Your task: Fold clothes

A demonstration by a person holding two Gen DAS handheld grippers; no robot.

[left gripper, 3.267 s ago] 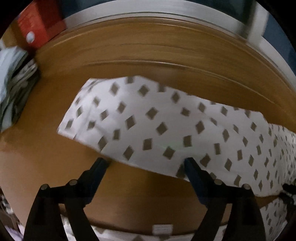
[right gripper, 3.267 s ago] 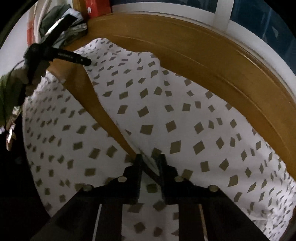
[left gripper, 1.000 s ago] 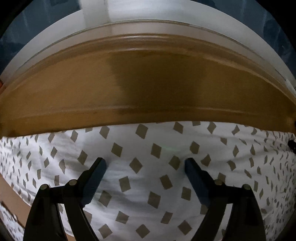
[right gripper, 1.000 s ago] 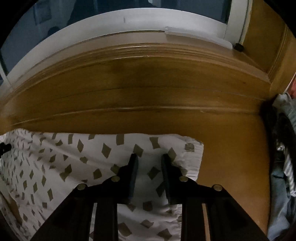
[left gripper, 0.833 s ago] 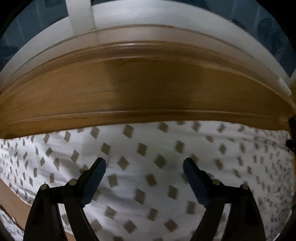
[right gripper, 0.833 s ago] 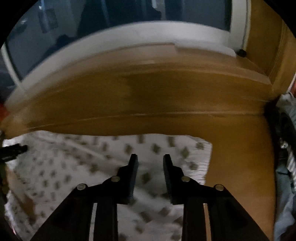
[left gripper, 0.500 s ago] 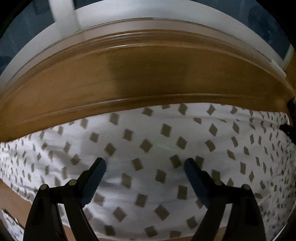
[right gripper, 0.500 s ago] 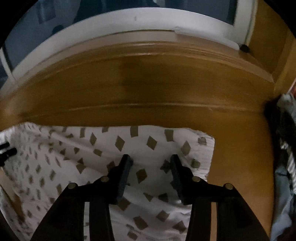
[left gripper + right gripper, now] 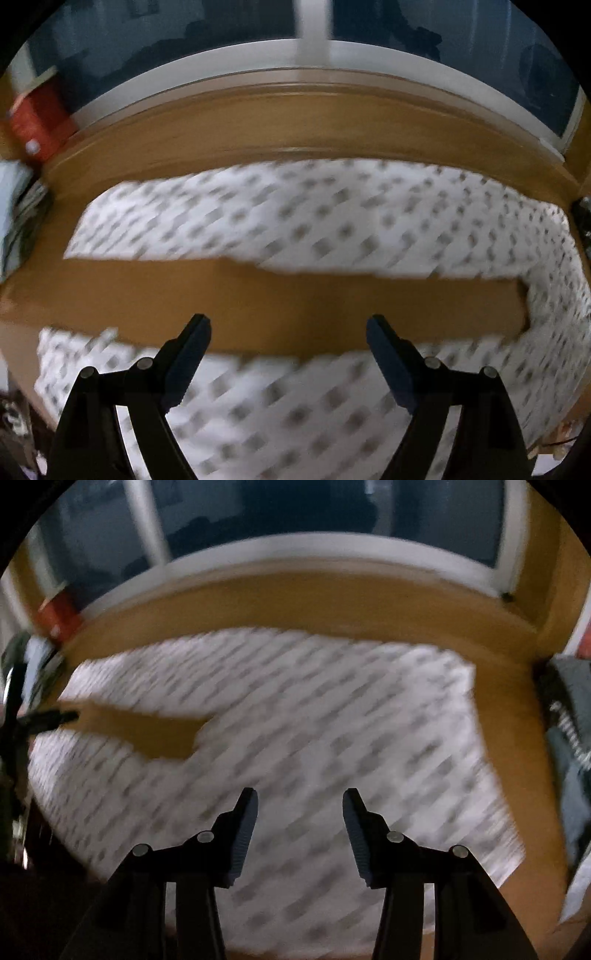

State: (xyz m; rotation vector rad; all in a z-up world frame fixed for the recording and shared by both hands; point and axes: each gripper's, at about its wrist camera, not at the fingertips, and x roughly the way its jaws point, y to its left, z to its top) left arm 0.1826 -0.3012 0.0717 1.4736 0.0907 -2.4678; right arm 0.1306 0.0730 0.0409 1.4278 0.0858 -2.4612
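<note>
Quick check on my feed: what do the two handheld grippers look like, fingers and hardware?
Left gripper: black angular linkage arms with round silver pivot pins, ending in dark blue wedge-shaped fingers. Right gripper: the same black arms and silver pins, its finger pads dark with fine ridged inner faces. No cables, markings or sleeves visible.

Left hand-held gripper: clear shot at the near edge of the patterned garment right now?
Probably yes. The left hand-held gripper is open and empty, the patterned garment lies just below its fingers, and nothing sits between them. Motion blur hides the exact edge.

garment (image 9: 332, 229): soft matt white cloth, grey printed diamonds;
table (image 9: 295, 306): smooth brown wood, satin sheen;
left gripper (image 9: 288, 328): matt black plastic
</note>
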